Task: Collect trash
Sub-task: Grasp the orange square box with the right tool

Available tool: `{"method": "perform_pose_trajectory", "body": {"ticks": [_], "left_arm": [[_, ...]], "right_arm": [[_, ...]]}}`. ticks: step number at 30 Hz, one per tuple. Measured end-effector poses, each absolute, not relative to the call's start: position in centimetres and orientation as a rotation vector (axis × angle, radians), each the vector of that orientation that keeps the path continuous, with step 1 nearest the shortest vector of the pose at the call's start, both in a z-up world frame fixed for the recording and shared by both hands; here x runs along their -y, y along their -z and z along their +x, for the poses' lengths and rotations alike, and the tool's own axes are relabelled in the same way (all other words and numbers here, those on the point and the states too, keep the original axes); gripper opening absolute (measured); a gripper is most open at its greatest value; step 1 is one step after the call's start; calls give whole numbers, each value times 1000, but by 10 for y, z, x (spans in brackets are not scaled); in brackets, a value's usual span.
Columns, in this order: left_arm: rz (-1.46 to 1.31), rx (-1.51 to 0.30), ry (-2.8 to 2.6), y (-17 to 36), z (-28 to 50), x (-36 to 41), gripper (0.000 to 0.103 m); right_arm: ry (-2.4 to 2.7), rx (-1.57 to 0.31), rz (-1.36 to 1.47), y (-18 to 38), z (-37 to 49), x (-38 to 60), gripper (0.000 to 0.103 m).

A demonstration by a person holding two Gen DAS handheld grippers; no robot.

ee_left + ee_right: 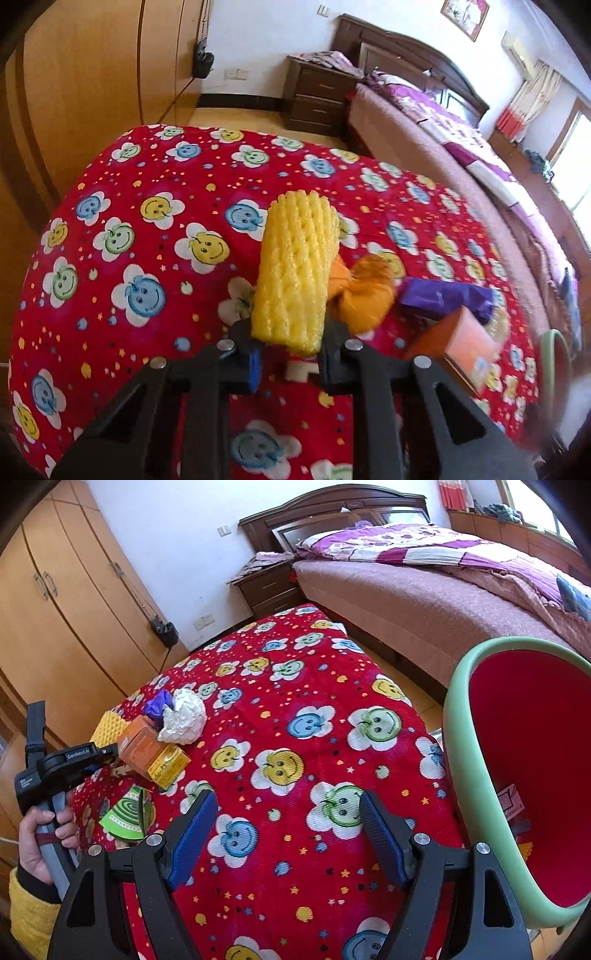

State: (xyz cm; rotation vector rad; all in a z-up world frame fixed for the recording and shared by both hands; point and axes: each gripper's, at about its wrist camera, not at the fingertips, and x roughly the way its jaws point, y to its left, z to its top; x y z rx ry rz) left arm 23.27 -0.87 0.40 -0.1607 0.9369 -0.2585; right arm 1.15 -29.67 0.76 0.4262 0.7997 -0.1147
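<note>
The left tongs [288,345] are clamping the lower end of a yellow foam fruit-netting sleeve [295,269], lifting it upright above the red smiley-flower tabletop [147,206], apparently to carry it clear of the remaining pile: an orange crumpled wrapper [364,291], a purple bag [447,295], an orange carton [461,343]. The right tongs [288,834] are hanging wide apart and empty beside the green-rimmed red bin [476,775], whose mouth is tilting toward the trash, likely to receive it.

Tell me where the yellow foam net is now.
The yellow foam net is clamped in the left gripper, above the red smiley cloth, just left of the orange crumpled wrapper.
</note>
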Motion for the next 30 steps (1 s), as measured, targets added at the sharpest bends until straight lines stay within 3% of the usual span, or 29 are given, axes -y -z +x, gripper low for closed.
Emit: {"method": "perform_pose_trajectory", "body": {"ticks": [11, 30], "left_arm": [[-191, -858, 230, -35, 181, -19, 23], [-219, -863, 167, -10, 153, -39, 23]], "right_arm": [[17, -776, 322, -30, 25, 256, 80], [-109, -835, 51, -24, 118, 168, 80]]}}
